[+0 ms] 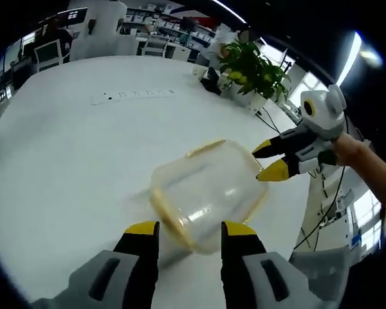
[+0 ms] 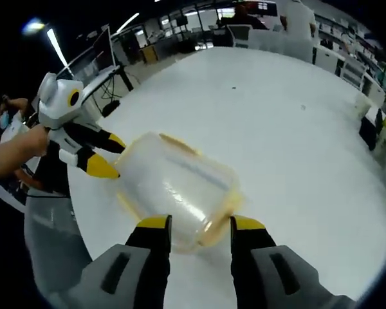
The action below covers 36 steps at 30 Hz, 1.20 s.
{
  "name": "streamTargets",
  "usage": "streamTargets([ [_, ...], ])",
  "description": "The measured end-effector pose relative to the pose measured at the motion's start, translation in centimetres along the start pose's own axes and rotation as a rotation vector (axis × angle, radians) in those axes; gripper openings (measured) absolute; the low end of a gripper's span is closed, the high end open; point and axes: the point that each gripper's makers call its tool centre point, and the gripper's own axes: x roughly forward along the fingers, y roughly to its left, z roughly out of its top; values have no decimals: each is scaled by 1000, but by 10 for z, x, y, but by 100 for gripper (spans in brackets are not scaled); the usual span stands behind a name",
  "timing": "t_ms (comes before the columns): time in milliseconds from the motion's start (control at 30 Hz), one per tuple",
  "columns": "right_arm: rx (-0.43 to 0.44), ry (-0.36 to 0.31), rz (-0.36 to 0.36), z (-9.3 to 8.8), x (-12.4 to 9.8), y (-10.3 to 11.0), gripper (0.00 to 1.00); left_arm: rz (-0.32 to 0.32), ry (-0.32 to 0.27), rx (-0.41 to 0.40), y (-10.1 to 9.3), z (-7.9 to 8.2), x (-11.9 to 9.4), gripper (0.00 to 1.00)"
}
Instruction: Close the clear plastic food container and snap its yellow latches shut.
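- White and round, the bench (image 1: 64, 148) stands in an open office, with desks and chairs beyond its far edge.
- Left gripper (image 1: 190, 226): its yellow-tipped jaws are parted, one on each side of the near end of the clear plastic food container (image 1: 206, 193); whether they touch it I cannot tell.
- That container lies on the bench between both tools, blurred, with a yellow latch (image 1: 206, 147) on its far edge.
- Right gripper (image 1: 271, 160), held by a hand (image 1: 347, 149), has its jaws apart at the container's other end.
- Beyond it a potted plant (image 1: 254, 71) stands at the bench edge.
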Motion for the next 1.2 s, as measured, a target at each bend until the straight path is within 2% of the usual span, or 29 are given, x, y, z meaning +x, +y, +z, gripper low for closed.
streamTargets([
  [367, 4, 27, 6, 0, 2, 1, 33, 16, -22, -1, -3, 2, 4, 33],
  [433, 48, 16, 14, 0, 5, 2, 32, 18, -36, -7, -4, 2, 4, 32],
  [467, 51, 17, 34, 0, 4, 4, 31, 21, -40, -16, -4, 2, 4, 31],
  [500, 69, 7, 4, 1, 3, 1, 31, 27, -42, -26, -3, 2, 5, 31],
  [533, 47, 15, 12, 1, 2, 4, 30, 29, -42, -26, -3, 2, 6, 31],
  [600, 74, 29, 11, 2, 1, 6, 30, 20, -15, -78, -4, -1, 5, 28],
  [667, 67, 37, 0, 4, 3, 6, 29, 30, -6, -28, -3, 0, 5, 28],
  [800, 76, 27, 5, 2, 2, 4, 29, 28, 9, -24, -3, -1, 4, 28],
  [933, 88, 9, 1, 2, 3, 3, 29, 28, -13, -32, -2, -3, 3, 29],
  [1200, 93, 13, -4, 0, 4, 7, 30, 25, -5, -29, -3, -5, 1, 29],
])
